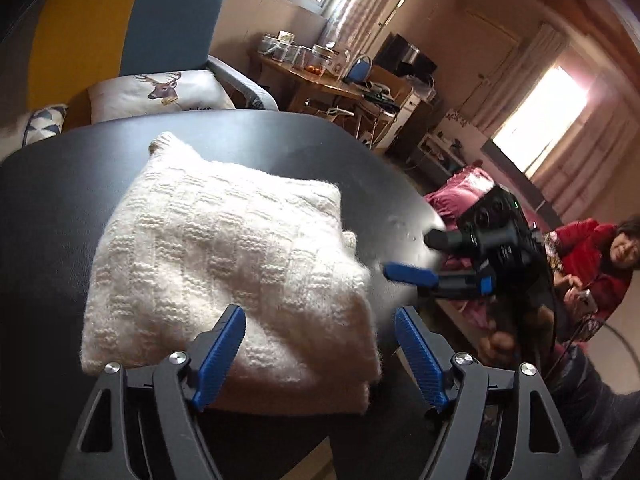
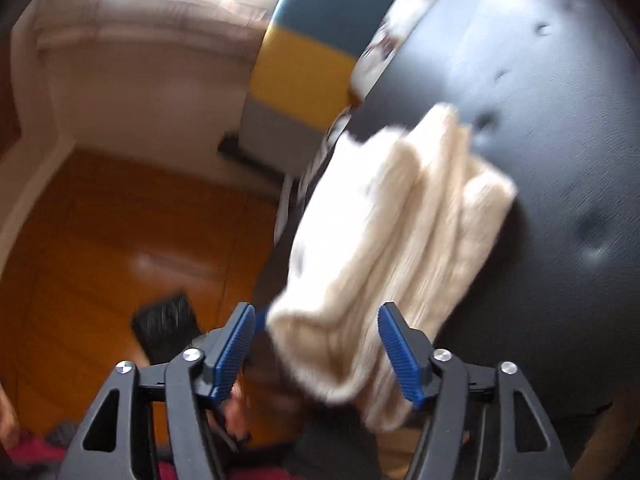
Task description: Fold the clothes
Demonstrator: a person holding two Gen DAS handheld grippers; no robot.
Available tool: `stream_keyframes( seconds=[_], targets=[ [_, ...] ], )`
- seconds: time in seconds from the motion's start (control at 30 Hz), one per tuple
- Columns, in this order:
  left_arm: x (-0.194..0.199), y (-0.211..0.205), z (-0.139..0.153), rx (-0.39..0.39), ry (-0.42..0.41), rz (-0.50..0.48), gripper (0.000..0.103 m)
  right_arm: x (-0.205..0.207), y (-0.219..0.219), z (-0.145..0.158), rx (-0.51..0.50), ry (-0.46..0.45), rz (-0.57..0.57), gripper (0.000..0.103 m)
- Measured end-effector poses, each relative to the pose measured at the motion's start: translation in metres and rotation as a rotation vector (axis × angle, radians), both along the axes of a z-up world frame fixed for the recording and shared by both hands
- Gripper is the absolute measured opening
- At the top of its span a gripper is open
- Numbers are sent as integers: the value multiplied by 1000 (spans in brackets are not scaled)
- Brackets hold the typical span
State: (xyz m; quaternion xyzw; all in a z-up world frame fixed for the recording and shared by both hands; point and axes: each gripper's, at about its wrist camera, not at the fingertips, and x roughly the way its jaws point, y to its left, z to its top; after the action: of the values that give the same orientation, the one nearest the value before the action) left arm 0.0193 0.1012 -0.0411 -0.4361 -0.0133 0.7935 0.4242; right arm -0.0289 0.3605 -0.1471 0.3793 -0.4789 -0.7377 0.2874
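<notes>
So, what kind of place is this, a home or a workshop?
Most likely a lived-in home, probably a living room. A blue and yellow armchair holds a deer-print cushion, a wooden side table is crowded with jars, and the folded cream sweater lies on a black table.

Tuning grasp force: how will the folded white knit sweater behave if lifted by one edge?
The sweater is thick, loose knit, so probably floppy. Its stacked layers would likely unfold if pinched singly. The fuzzy surface should grip well on the black table.
</notes>
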Motion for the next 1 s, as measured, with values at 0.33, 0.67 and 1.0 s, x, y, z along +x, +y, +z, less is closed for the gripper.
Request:
stream_keyframes(
  seconds=[0.33,0.67,1.0],
  targets=[
    [14,60,-38,-318,129,61,46,-58,-22,-32,31,-88,-53,40],
    [58,39,-23,-212,209,-285,7,-34,-35,26,543,24,43,17],
    [65,66,-56,-189,66,-412,11,-44,-18,-40,352,-40,-17,16]
  ],
)
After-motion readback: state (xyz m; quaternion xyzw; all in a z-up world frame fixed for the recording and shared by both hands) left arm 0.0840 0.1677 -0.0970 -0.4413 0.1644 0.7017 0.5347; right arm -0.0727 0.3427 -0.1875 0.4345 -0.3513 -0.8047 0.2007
